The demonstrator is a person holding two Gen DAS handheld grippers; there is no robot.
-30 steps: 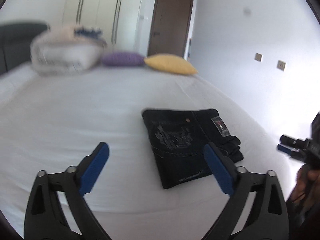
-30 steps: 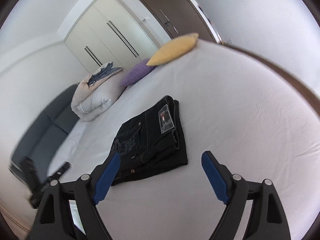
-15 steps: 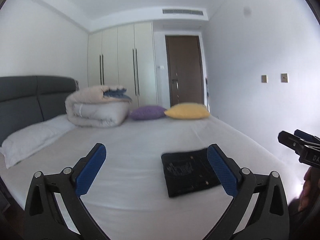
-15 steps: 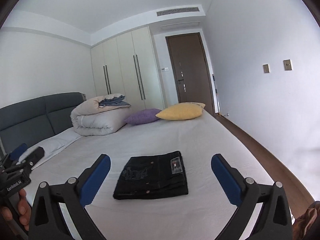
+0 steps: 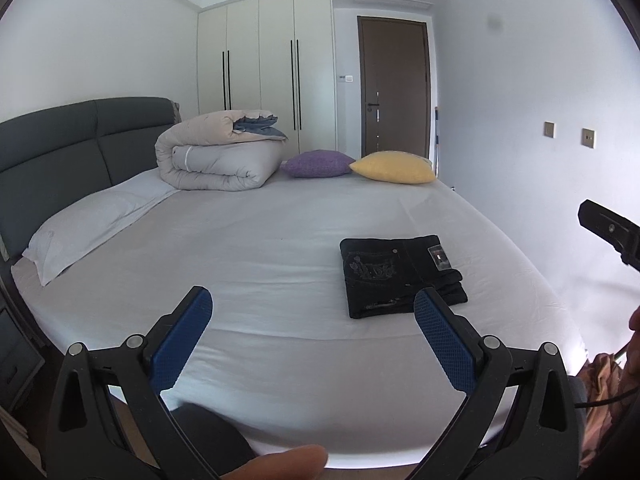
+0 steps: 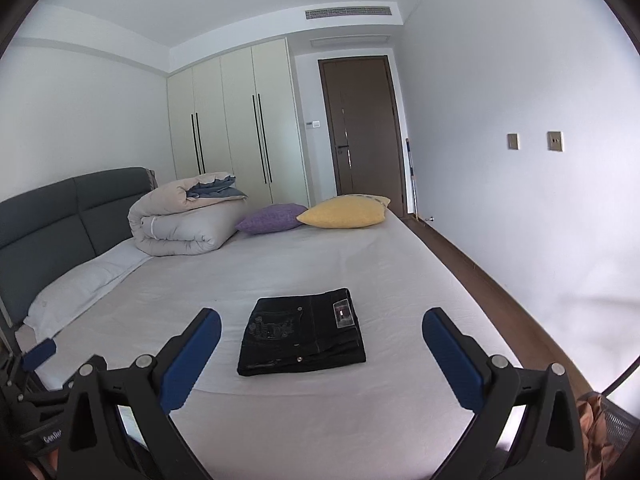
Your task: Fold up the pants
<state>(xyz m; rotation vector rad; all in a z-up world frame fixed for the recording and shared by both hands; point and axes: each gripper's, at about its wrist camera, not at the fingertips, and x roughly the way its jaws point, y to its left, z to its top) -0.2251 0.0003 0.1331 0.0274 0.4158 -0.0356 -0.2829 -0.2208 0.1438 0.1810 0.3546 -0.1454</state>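
there, folded pants on bed, beyond wide right gripper

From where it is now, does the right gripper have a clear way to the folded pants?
Probably yes: the right gripper is open and empty, and only bare bed sheet lies before the folded pants.

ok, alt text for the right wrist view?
Folded black pants lie flat on a white bed, beyond the open, empty right claw. Further back sit a rolled duvet and purple and yellow cushions.
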